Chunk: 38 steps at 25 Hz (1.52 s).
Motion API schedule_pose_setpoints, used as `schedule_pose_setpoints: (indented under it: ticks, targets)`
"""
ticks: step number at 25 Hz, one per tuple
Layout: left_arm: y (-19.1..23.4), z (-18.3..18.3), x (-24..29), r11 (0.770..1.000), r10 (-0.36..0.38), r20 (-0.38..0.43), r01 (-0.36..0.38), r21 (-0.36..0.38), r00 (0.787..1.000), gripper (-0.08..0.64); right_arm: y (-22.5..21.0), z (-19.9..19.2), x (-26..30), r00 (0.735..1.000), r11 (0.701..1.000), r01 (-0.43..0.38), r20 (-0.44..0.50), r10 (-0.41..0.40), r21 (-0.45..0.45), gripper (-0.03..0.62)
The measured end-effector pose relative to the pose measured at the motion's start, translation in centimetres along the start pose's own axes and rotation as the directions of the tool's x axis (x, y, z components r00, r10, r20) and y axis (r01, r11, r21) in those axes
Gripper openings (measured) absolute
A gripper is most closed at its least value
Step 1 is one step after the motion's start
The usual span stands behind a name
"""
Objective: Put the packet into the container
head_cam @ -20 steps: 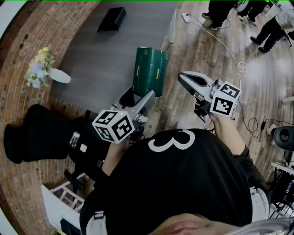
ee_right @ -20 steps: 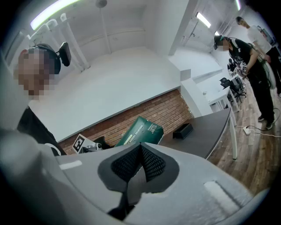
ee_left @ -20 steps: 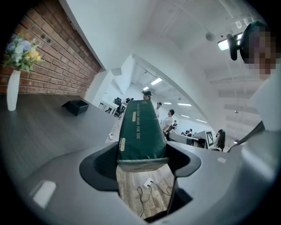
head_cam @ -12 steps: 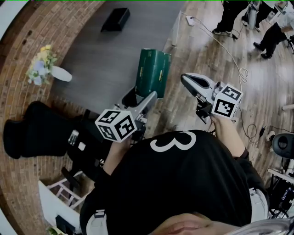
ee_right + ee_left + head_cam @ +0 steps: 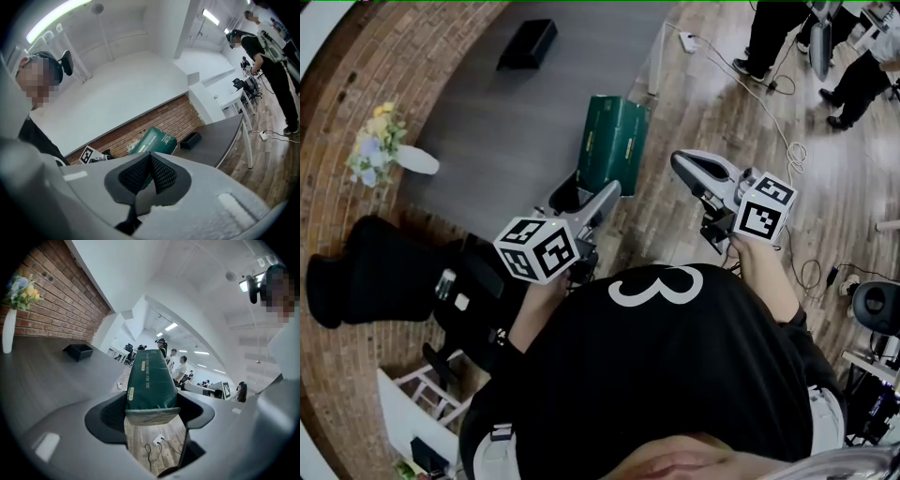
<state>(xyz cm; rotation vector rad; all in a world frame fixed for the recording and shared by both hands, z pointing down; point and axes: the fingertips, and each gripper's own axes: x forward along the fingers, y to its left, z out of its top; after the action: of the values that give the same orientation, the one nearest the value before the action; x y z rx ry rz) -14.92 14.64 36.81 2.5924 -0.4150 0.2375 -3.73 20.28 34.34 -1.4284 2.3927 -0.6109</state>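
A long dark green packet (image 5: 614, 142) sticks out forward from my left gripper (image 5: 586, 194), whose jaws are shut on its near end. In the left gripper view the packet (image 5: 149, 383) fills the gap between the dark pads of the left gripper (image 5: 151, 412) and points away over the wooden floor. The container, a small black open box (image 5: 526, 42), sits far off on the grey table (image 5: 487, 112); it also shows as the black box (image 5: 78, 351). My right gripper (image 5: 686, 166) hangs to the right of the packet, and the ribbed pads of the right gripper (image 5: 150, 164) meet on nothing.
A white vase of flowers (image 5: 382, 150) stands at the table's left by the brick wall. A black bag (image 5: 375, 272) lies at near left. On the wooden floor a power strip (image 5: 680, 39) and cables trail to the right. People (image 5: 769, 28) stand at the back right.
Both grippers and the packet have drifted slightly up and to the right in the head view. The grip on the packet is unchanged.
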Motion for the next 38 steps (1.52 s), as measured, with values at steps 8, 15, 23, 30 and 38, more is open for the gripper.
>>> schedule_pose_setpoints:
  ticks: [8,15,23,30,38]
  targets:
    - [-2.5,0.9,4.8,0.999,-0.012,0.017,0.011,0.042,1.000,0.345,-3.7,2.1,-3.0,1.000,1.000,0.002,0.022,-0.002,-0.011,0.002]
    - [-2.7,0.5,6.9,0.999,-0.006,0.019,0.005,0.034,1.000,0.345,-6.1,2.1,-4.3,0.999,1.000,0.003,0.032,-0.004,0.011,0.002]
    - [0.4,2.8,9.7,1.000,0.007,0.008,-0.007,0.027,1.000,0.345,-10.0,3.4,-1.0,1.000,0.999,0.007,0.004,-0.008,0.046,0.002]
    - [6.3,6.7,13.8,0.999,0.034,-0.007,-0.033,0.038,0.999,0.341,-15.4,5.7,5.4,0.999,0.998,-0.012,-0.031,0.014,0.069,0.002]
    - [13.3,12.5,16.7,0.994,0.084,0.019,-0.085,0.069,0.996,0.337,-20.3,9.0,13.6,0.997,0.996,-0.038,-0.068,0.043,0.077,0.002]
